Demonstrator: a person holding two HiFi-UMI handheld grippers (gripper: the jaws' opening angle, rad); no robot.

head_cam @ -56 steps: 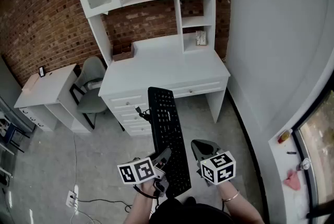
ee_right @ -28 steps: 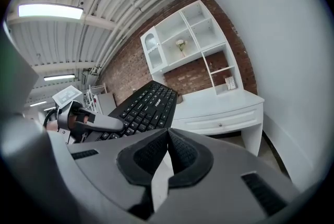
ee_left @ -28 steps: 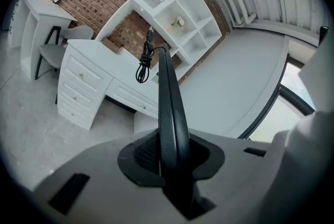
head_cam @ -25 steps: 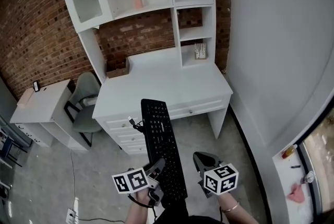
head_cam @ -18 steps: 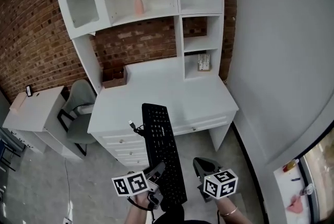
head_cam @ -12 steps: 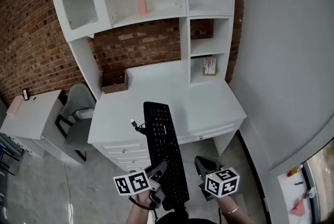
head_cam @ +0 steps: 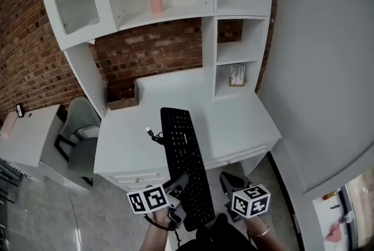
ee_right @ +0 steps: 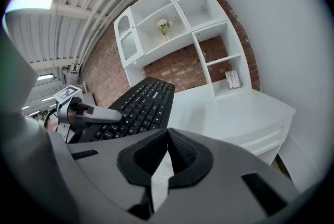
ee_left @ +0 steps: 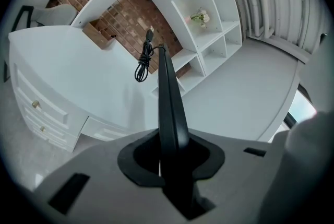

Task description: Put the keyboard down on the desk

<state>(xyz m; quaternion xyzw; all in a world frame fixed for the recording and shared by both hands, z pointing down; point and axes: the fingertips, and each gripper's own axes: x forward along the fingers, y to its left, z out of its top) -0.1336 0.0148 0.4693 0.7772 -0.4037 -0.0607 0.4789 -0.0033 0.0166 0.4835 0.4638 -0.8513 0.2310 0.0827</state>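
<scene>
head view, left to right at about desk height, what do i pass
small side table → chair → wooden box → keyboard → printed card in the lower cubby

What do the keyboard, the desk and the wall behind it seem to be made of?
The keyboard looks like matt black plastic, going by its moulded keys and thin rigid body. The desk is probably white-painted wood or board: it is smooth and even, with no grain showing. The wall is bare red brick with visible mortar lines.
</scene>
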